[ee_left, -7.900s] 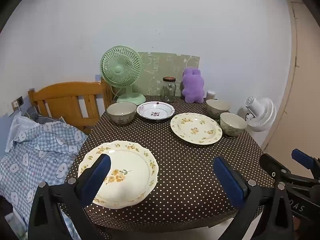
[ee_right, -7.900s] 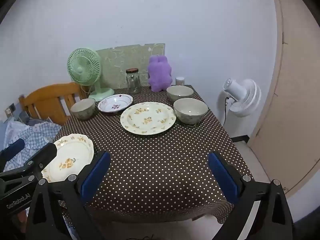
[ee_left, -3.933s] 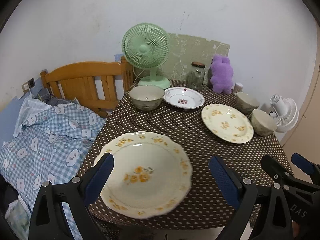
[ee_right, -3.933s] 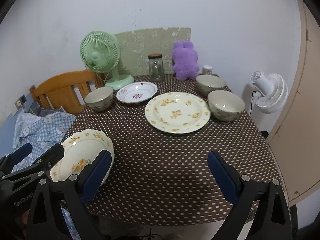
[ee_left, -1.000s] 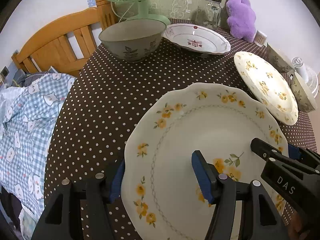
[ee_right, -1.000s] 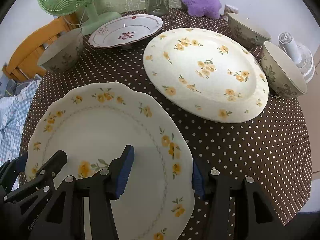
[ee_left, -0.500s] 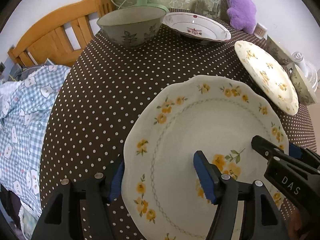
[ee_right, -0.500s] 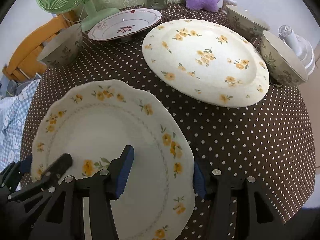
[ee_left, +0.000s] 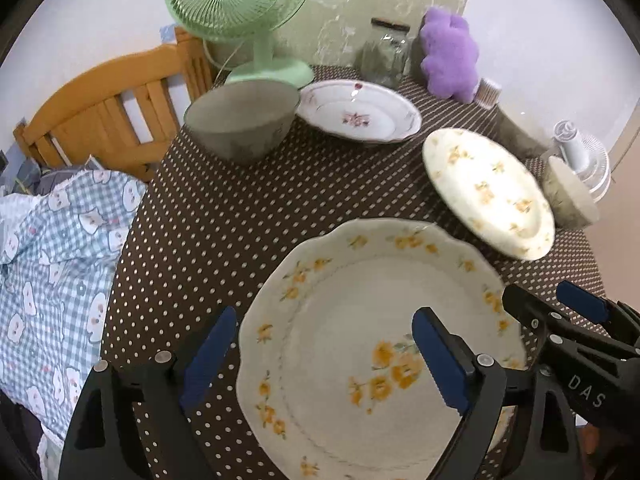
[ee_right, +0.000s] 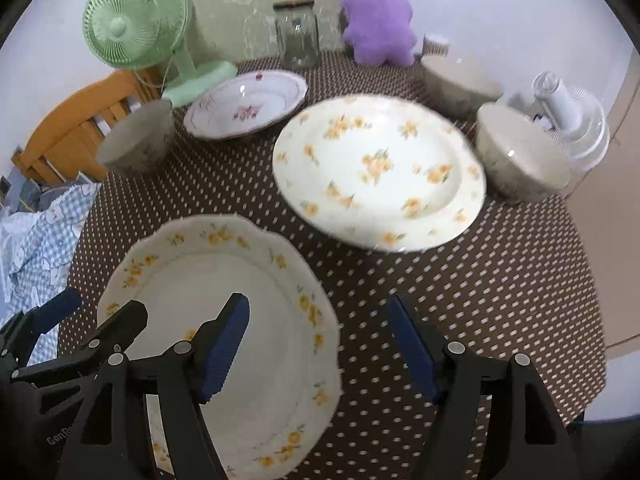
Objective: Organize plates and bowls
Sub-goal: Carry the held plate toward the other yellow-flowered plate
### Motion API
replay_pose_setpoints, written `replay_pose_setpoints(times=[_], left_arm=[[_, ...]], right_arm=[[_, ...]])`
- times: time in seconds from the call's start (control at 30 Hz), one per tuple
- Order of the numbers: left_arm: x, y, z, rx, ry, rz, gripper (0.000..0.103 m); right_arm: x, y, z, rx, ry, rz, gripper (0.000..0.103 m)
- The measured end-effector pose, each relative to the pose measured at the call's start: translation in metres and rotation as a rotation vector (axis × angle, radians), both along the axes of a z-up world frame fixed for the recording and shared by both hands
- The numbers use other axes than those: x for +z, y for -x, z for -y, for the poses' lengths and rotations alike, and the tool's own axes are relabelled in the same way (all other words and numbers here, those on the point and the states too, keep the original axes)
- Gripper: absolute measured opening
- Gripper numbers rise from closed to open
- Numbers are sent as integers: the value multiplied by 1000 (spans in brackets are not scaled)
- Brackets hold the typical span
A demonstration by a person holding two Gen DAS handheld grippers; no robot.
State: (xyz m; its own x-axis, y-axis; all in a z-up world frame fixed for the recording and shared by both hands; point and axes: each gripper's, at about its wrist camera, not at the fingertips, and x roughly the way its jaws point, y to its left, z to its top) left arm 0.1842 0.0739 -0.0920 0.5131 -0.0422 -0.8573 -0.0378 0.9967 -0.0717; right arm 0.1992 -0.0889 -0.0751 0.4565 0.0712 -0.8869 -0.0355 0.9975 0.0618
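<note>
The bench (ee_right: pixel 500 272), under a brown cloth dotted white, carries all the crockery, and the step in hand looks like a release: the scalloped cream plate with yellow flowers (ee_left: pixel 372 344) lies on the bench's near edge, and both grippers straddle its rim without pressing. The left gripper (ee_left: pixel 324 356) has its jaws opening, the plate's left rim between them but clear of the pads. The right gripper (ee_right: pixel 320 344) is also opening, across the plate's right rim.

Next, I judge, both must draw clear of the rim, then pick something to stack. The likely match is the round cream plate with yellow flowers (ee_right: pixel 380 172), well apart toward mid-bench.

Around it stand the white dish with a pink flower (ee_right: pixel 248 106), a grey bowl (ee_right: pixel 138 140) at left and two grey bowls (ee_right: pixel 520 152) at right. A green desk fan (ee_right: pixel 136 16), glass jar (ee_right: pixel 297 38) and purple plush toy (ee_right: pixel 378 20) line the back, out of the way.
</note>
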Motion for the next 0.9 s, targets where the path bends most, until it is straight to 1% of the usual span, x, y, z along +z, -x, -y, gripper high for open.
replay_pose_setpoints(times=[0.27,0.33,0.47,0.57,0.73,0.9], left_arm=[[21,-4,29,-13,-11,48,91],[25,-8,37,-14,-12,58,91],[31,-18,55,-10,-16,76,91],[34,-27,72,-7,-25,89,91],[30,-47,93,-1,-29,85,91],[22,-67,106,-9,-55,79,91]], right_arm=[[26,-7,22,-19,10,59,75],[30,-11,32,-27,14,71,75],[34,-21,51,-40,-8,78,75],[32,-30,68,-45,-7,55,75],[25,-48,97,-72,-50,29,75],[12,-65,110,-95,-56,22,75]])
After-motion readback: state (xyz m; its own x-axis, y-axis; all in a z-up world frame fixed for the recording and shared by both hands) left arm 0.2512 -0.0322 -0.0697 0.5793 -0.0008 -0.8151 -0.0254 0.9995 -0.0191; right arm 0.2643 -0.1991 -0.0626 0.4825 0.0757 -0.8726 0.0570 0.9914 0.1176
